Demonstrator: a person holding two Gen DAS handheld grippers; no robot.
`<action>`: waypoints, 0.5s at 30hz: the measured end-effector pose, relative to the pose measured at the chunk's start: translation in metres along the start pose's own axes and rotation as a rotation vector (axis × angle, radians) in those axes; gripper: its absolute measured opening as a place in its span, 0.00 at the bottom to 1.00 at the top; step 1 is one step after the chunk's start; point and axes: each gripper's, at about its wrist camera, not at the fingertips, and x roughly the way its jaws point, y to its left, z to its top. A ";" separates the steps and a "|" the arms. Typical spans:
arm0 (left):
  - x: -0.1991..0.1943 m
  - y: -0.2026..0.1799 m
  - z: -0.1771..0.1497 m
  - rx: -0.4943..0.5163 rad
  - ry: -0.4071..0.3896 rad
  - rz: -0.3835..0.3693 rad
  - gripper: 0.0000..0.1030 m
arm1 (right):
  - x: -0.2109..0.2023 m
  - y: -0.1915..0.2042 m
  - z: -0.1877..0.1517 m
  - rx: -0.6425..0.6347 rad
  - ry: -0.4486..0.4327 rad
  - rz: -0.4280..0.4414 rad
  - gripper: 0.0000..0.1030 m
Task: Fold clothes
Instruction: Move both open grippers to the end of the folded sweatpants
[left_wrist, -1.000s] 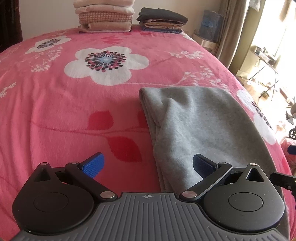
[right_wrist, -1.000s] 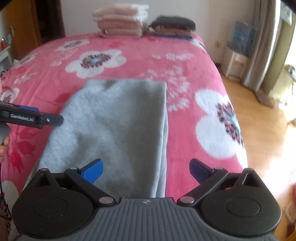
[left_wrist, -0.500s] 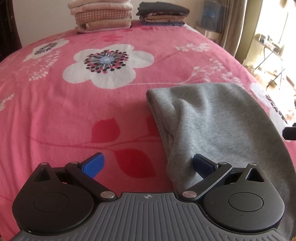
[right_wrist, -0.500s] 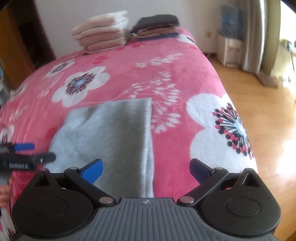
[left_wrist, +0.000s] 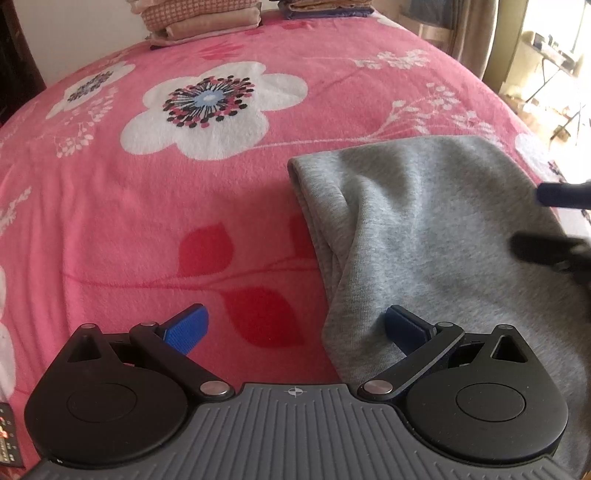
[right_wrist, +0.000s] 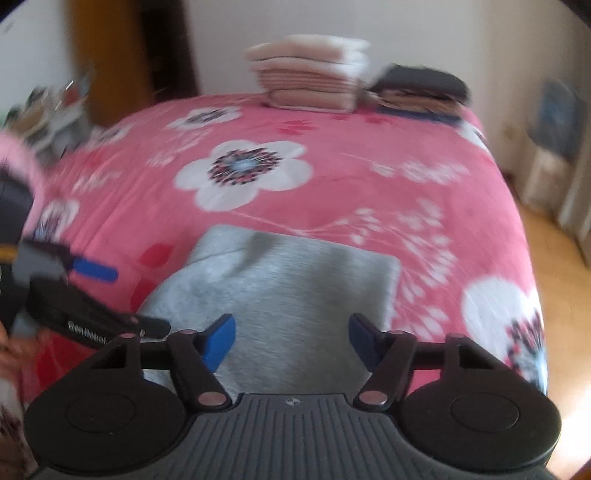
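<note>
A folded grey garment (left_wrist: 424, 236) lies flat on the pink flowered bed (left_wrist: 147, 221). The left claw (left_wrist: 293, 326) stands spread wide over the garment's left edge, gripping nothing. The right claw (right_wrist: 291, 341) hovers above the garment's near end, its jaws closing but not pressing the cloth. Two stacks of folded clothes (right_wrist: 310, 81) sit at the far end of the bed.

Daylight floods in from the window (left_wrist: 554, 48) beyond the pink bedspread (left_wrist: 147, 221), blown out to white glare. The left wrist view is sharp, with soft shadows only. The right wrist view is smeared by motion blur, worst at the folded stacks (right_wrist: 310, 74) behind the bedspread. Both views curve at the edges.
</note>
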 end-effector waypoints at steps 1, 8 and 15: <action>-0.001 -0.002 0.000 0.009 0.000 0.009 1.00 | 0.008 0.002 -0.002 -0.027 0.017 -0.008 0.60; -0.003 -0.012 0.002 0.050 0.006 0.062 1.00 | 0.031 0.002 0.004 -0.091 0.100 -0.080 0.37; -0.005 -0.016 0.002 0.060 0.010 0.086 1.00 | 0.049 0.007 0.042 -0.051 0.057 0.068 0.30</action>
